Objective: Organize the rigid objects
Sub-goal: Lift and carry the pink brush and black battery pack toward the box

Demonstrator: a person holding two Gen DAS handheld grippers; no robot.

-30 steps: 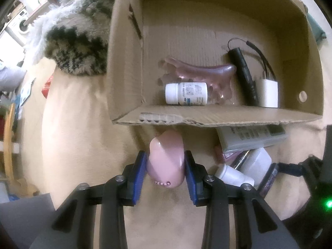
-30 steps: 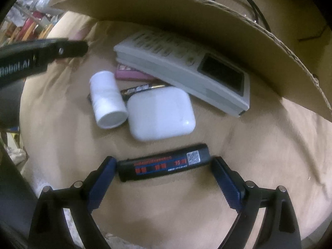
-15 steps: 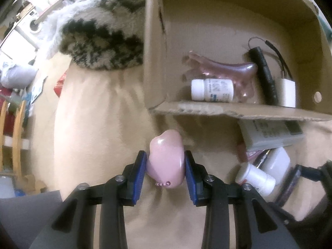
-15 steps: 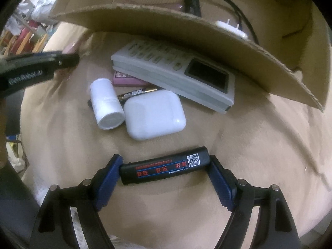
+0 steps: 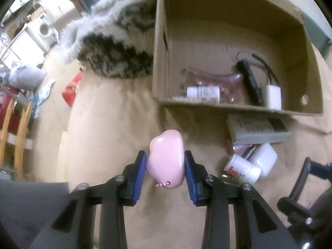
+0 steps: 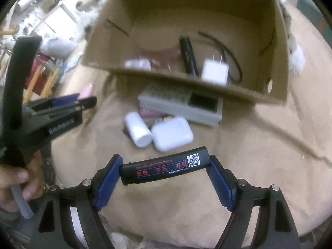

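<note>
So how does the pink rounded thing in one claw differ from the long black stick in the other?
The pink rounded plastic case is plump, glossy and unmarked; the black bar-shaped lighter is slim, with red lettering and a QR code. The left gripper pinches the case across its sides; the right gripper clamps the lighter end to end. Both are held outside the cardboard box.

Not much readable text here

The long black rectangular bar with red print (image 6: 165,166) has red Chinese characters, looks like 好吃 好玩 plus one more pair I can't make out, a white QR code, and tiny digits too small to read. The white lettering on the black left gripper (image 6: 62,124) is too blurry, same for the white pill bottle's label (image 5: 204,92).
</note>
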